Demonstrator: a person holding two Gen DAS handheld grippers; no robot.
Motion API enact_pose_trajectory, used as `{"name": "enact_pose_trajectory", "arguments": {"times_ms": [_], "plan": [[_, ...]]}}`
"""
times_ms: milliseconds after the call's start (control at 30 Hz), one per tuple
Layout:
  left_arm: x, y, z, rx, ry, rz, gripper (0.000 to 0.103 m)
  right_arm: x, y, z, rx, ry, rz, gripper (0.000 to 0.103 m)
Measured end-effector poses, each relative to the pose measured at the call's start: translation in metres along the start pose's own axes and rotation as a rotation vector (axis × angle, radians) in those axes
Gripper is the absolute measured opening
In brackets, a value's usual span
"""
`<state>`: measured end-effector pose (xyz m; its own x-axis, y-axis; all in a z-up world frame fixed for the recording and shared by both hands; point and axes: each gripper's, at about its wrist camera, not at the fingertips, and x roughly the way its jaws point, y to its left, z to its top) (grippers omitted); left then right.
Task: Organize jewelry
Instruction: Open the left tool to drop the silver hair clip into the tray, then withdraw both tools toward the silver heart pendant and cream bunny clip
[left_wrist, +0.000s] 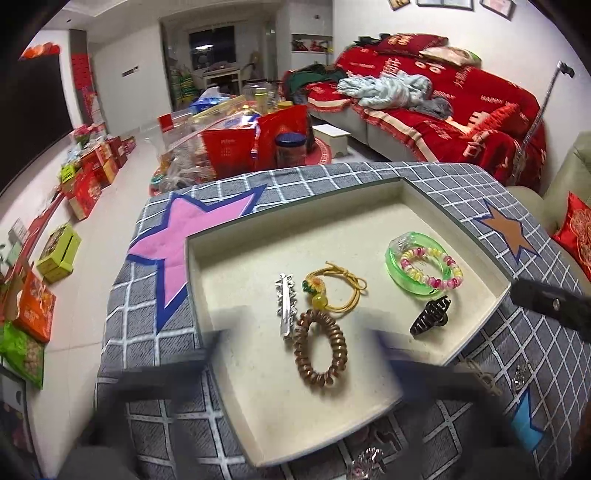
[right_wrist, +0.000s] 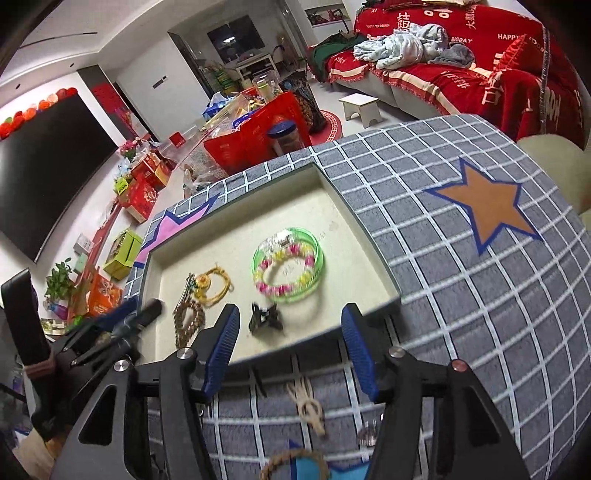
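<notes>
in the tray: a shallow cream tray (left_wrist: 424, 206) is sitting on a grey checked cloth (right_wrist: 424, 258) and carrying five pieces.
near edge of tray: a brown spiral hair tie (left_wrist: 319, 350) is lying here, touching the tip of a silver hair clip (left_wrist: 286, 308); a yellow cord tie with a bead charm (left_wrist: 332, 291) is lying just beyond them.
right side of tray: a green bangle (left_wrist: 419, 264) is ringing a pink-and-yellow bead bracelet (left_wrist: 436, 271); a dark claw clip (right_wrist: 264, 315) is sitting near the tray's near right corner.
outside the tray: small pieces, a cream knotted loop (right_wrist: 310, 406) among them, are waiting on the cloth by the near edge.
left gripper (left_wrist: 295, 354): blurred, standing wide, holding nothing, spanning the spiral tie.
right gripper (right_wrist: 290, 350): standing about half open and empty, the claw clip lying just beyond its blue pads (right_wrist: 221, 347).
handling: everything is looking light. the spiral tie is looking springy, likely best pinched across one side of the coil. the claw clip is looking stiff and smooth, so gripping across its body seems safest.
task stage: seemingly midway, with loose pieces awaiting the tray.
</notes>
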<state>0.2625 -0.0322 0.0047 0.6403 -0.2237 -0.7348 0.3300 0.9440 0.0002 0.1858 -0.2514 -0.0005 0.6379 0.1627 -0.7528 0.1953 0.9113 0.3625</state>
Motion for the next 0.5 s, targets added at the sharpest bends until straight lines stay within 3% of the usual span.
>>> {"name": "enact_pose_trajectory", "arguments": {"times_ms": [200,267,333,467,500], "plan": [[-0.02,-0.001,-0.013,0.024,-0.006,-0.004,0.103,-0.013,-0.005,-0.018,0.02,0.008,0.01,0.062],[-0.028,-0.002,-0.018,0.023,-0.006,-0.006,0.103,-0.017,-0.006,-0.024,0.02,0.007,0.014,0.067],[-0.036,-0.004,-0.023,0.025,-0.009,-0.007,0.103,-0.022,-0.006,-0.03,0.015,0.002,0.021,0.079],[-0.053,-0.008,-0.037,0.033,-0.014,-0.02,0.103,-0.031,-0.007,-0.042,0.004,0.0,0.02,0.083],[-0.055,-0.009,-0.04,0.035,-0.012,-0.023,0.103,-0.034,-0.008,-0.045,0.005,-0.008,0.018,0.09]]}}
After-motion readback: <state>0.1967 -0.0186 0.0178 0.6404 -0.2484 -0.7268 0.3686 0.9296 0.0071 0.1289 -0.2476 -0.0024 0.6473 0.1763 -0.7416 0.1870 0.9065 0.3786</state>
